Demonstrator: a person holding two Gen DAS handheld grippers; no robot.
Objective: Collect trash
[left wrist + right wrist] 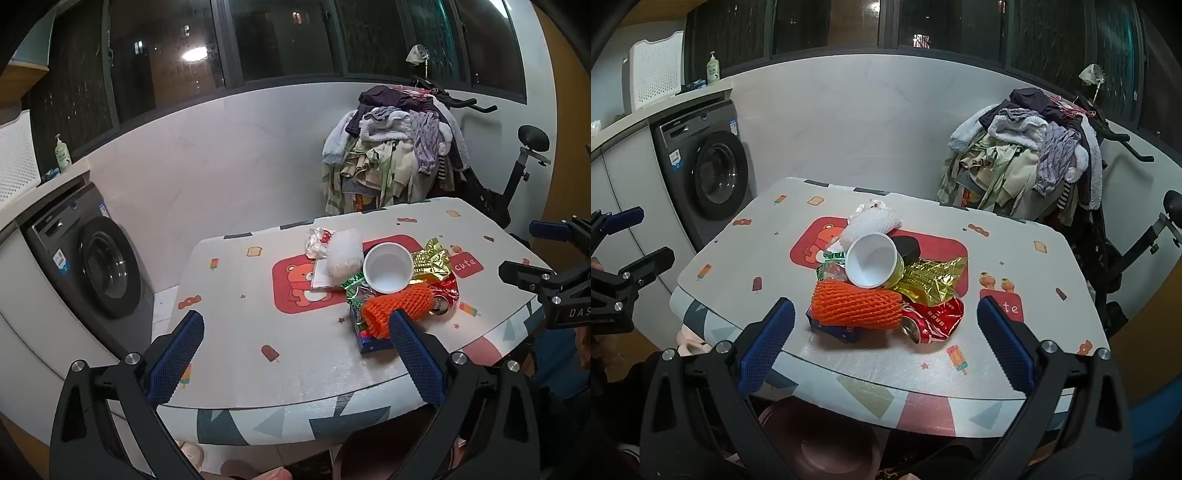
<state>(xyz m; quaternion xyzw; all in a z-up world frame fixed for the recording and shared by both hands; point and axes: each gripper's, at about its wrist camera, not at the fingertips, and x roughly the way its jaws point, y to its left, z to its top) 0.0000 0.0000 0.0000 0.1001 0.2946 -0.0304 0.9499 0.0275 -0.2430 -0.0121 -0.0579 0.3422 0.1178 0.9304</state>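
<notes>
Both grippers' fingers (764,350) spread before trash pile (882,288)

A washing machine (713,173) stands left of the table (1015,266); clothes (1027,162) pile on an exercise bike (517,177) behind.

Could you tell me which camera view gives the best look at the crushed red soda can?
The right wrist view: the crushed red soda can lies nearly unobstructed at the pile's near edge, beside the orange foam net sleeve. In the left wrist view, only the can's end peeks out behind the sleeve.
</notes>
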